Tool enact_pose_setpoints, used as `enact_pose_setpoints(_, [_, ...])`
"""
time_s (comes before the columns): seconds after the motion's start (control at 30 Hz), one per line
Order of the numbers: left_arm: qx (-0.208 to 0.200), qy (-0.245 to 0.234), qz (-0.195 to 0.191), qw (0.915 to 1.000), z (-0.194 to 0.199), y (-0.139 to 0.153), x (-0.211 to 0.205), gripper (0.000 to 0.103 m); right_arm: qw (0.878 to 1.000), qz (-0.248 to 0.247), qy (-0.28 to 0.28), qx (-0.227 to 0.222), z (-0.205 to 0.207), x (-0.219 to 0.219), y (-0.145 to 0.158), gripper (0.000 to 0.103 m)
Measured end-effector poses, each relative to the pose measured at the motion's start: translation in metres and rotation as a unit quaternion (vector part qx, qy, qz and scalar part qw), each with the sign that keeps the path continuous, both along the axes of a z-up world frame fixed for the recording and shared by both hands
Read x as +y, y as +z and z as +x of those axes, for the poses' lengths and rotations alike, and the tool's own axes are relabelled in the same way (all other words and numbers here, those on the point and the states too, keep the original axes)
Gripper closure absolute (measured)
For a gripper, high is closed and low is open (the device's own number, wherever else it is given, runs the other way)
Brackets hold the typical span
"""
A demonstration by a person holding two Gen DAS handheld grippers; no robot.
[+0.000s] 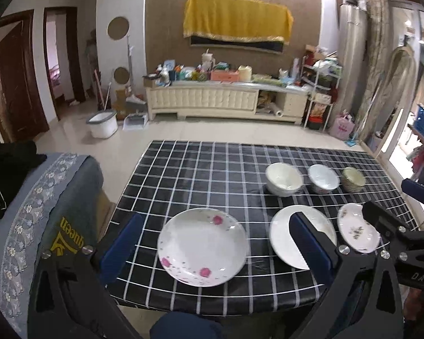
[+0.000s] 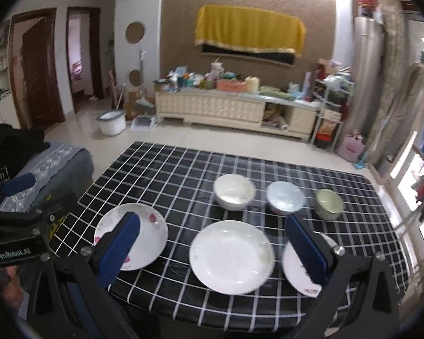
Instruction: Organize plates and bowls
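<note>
On the checked table (image 1: pixel 183 169), near edge, three plates lie apart: flowered plate (image 1: pixel 203 246), plain plate (image 2: pixel 231 257), small plate (image 1: pixel 358 227); three bowls (image 2: pixel 234 191) sit behind. Both the left gripper (image 1: pixel 214 243) and right gripper (image 2: pixel 212 251) hover spread wide, empty. Best to stack smaller onto larger, gripping rims gently.

Table (image 2: pixel 161 163) under black cloth with white grid. Near row, apart: pink-flowered plate (image 1: pixel 202 247), plain white plate (image 2: pixel 231 257), small floral plate (image 1: pixel 358 227). Far row: white bowl (image 2: pixel 234 191), pale blue bowl (image 2: pixel 285 197), greenish bowl (image 2: pixel 328 204).
</note>
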State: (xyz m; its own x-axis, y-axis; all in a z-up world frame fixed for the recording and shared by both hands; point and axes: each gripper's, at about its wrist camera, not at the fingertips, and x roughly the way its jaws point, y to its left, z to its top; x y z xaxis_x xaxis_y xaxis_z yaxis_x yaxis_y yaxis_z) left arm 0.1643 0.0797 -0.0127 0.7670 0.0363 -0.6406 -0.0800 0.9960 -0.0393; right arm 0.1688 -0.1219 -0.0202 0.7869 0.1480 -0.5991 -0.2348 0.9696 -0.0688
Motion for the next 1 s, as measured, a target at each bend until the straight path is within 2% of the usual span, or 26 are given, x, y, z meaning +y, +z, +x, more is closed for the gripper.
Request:
enact_pose_setpoints(0.13, [0.029, 0.017, 0.003, 0.9994, 0.023, -0.022, 0.024, 0.0, 0.999, -0.002, 0.027, 0.041, 0.032, 0.024, -0.027, 0.0])
enact_pose_setpoints(0.27, [0.056, 0.036, -0.012, 0.9978, 0.042, -0.051, 0.049, 0.0, 0.996, -0.002, 0.047, 0.079, 0.054, 0.04, -0.055, 0.0])
enact_pose_setpoints(0.43, [0.103, 0.042, -0.013, 0.9937, 0.068, -0.098, 0.068, 0.0, 0.989, 0.007, 0.083, 0.119, 0.079, 0.06, -0.084, 0.0])
enact_pose_setpoints(0.7, [0.168, 0.046, -0.034, 0.9842, 0.101, -0.162, 0.092, 0.003, 0.98, -0.015, 0.097, 0.172, 0.113, 0.085, -0.128, 0.001])
enact_pose_setpoints(0.87, [0.197, 0.055, -0.041, 0.9779, 0.11, -0.192, 0.103, 0.02, 0.97, -0.029, 0.108, 0.216, 0.129, 0.099, -0.159, 0.015])
enact_pose_setpoints(0.93, [0.21, 0.058, -0.04, 0.9751, 0.112, -0.203, 0.107, 0.029, 0.967, -0.038, 0.107, 0.227, 0.132, 0.102, -0.17, 0.031])
enact_pose_setpoints(1.0, [0.224, 0.058, -0.038, 0.9722, 0.114, -0.214, 0.109, 0.039, 0.963, -0.046, 0.1, 0.245, 0.135, 0.104, -0.181, 0.038])
